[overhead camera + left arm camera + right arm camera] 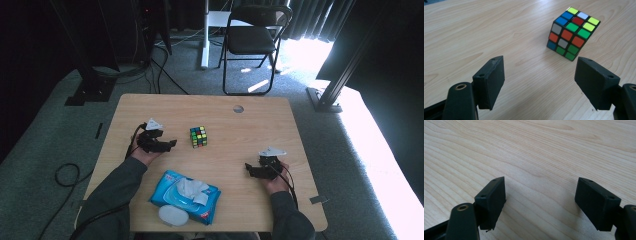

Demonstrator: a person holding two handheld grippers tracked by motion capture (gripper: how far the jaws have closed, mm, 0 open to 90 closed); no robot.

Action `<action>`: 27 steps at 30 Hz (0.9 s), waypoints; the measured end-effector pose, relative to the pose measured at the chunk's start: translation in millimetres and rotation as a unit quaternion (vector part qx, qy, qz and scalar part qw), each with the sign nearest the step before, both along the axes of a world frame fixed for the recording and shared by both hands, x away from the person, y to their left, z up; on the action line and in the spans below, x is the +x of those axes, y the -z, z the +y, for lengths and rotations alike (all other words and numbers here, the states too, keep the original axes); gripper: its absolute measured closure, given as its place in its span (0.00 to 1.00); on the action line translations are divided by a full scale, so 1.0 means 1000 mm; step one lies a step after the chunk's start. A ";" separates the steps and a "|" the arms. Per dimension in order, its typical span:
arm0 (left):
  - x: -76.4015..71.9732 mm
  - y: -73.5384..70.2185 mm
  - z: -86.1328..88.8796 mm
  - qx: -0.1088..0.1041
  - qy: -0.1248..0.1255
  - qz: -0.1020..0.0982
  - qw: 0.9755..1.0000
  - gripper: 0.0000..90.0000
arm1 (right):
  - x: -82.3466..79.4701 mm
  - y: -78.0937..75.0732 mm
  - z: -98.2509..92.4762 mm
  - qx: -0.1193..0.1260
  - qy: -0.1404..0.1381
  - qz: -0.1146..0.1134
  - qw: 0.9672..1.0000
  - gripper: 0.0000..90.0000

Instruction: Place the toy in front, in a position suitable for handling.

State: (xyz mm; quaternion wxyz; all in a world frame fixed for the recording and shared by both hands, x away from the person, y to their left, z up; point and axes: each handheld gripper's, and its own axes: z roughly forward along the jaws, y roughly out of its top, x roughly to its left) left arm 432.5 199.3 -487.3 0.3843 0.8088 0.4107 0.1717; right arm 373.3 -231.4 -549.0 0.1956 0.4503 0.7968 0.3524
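Wood table [165, 107] | my L gripper [539, 75] jaws spread wide, nothing held | cube [573, 32] just ahead, slightly right of it | my R gripper [540, 196] spread too, bare wood between.

Both tools [170, 144] [248, 167] apparently agape, apart

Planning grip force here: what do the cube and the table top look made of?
Cube: likely hard plastic, a black frame with glossy coloured tiles that catch light. Table top: pale wood-grain surface, matte, probably laminate or veneer; the grain lines look printed-smooth.
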 end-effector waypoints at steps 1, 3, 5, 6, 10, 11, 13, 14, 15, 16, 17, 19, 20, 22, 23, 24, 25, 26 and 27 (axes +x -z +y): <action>0.001 0.000 -0.002 0.003 0.003 0.001 1.000 0.27 | 0.000 0.000 0.000 0.000 0.000 0.000 1.000 0.27; 0.004 0.000 -0.004 0.005 0.009 0.002 1.000 0.27 | 0.000 0.000 0.000 0.000 0.000 0.000 1.000 0.27; 0.007 0.000 -0.007 0.006 0.014 0.002 1.000 0.27 | 0.000 0.000 0.000 0.000 0.000 0.000 1.000 0.27; 0.008 0.000 -0.008 0.007 0.017 0.001 1.000 0.27 | 0.000 0.000 0.000 0.000 0.000 0.000 1.000 0.27; 0.012 0.002 -0.014 0.009 0.022 0.002 1.000 0.27 | 0.000 0.000 0.000 0.000 0.000 0.000 1.000 0.27; 0.013 0.003 -0.015 0.010 0.022 0.003 1.000 0.27 | 0.000 0.000 0.000 0.000 0.000 0.000 1.000 0.27; 0.015 0.004 -0.017 0.015 0.022 0.007 1.000 0.27 | 0.000 0.000 0.000 0.000 0.000 0.000 1.000 0.27; 0.015 0.005 -0.018 0.013 0.020 0.008 1.000 0.27 | 0.000 0.000 0.000 0.000 0.000 0.000 1.000 0.27; 0.016 0.005 -0.019 0.011 0.020 0.009 1.000 0.27 | 0.000 0.000 0.000 0.000 0.000 0.000 1.000 0.27; 0.016 0.005 -0.019 0.011 0.020 0.009 1.000 0.27 | 0.000 0.000 0.000 0.000 0.000 0.000 1.000 0.27; 0.017 0.006 -0.021 0.005 0.021 0.009 1.000 0.27 | 0.000 0.000 0.000 0.000 0.000 0.000 1.000 0.27; 0.018 0.005 -0.024 0.007 0.025 0.008 1.000 0.27 | 0.000 0.000 0.000 0.000 0.000 0.000 1.000 0.27; 0.018 0.005 -0.025 0.008 0.026 0.006 1.000 0.27 | 0.000 0.000 0.000 0.000 0.000 0.000 1.000 0.27; 0.020 0.004 -0.028 0.013 0.027 0.005 1.000 0.27 | 0.000 0.000 0.000 0.000 0.000 0.000 1.000 0.27; 0.020 0.003 -0.029 0.013 0.027 0.004 1.000 0.27 | 0.000 0.000 0.000 0.000 0.000 0.000 1.000 0.27; 0.021 0.003 -0.030 0.013 0.028 0.003 1.000 0.27 | 0.000 0.000 0.000 0.000 0.000 0.000 1.000 0.27; 0.022 0.002 -0.031 0.013 0.030 0.002 0.999 0.27 | 0.000 0.000 0.000 0.000 0.000 0.000 1.000 0.27; 0.022 0.001 -0.033 0.013 0.031 0.001 0.999 0.27 | 0.000 0.000 0.000 0.000 0.000 0.000 1.000 0.27; 0.023 0.000 -0.034 0.015 0.033 0.000 0.999 0.27 | 0.000 0.000 0.000 0.000 0.000 0.000 1.000 0.27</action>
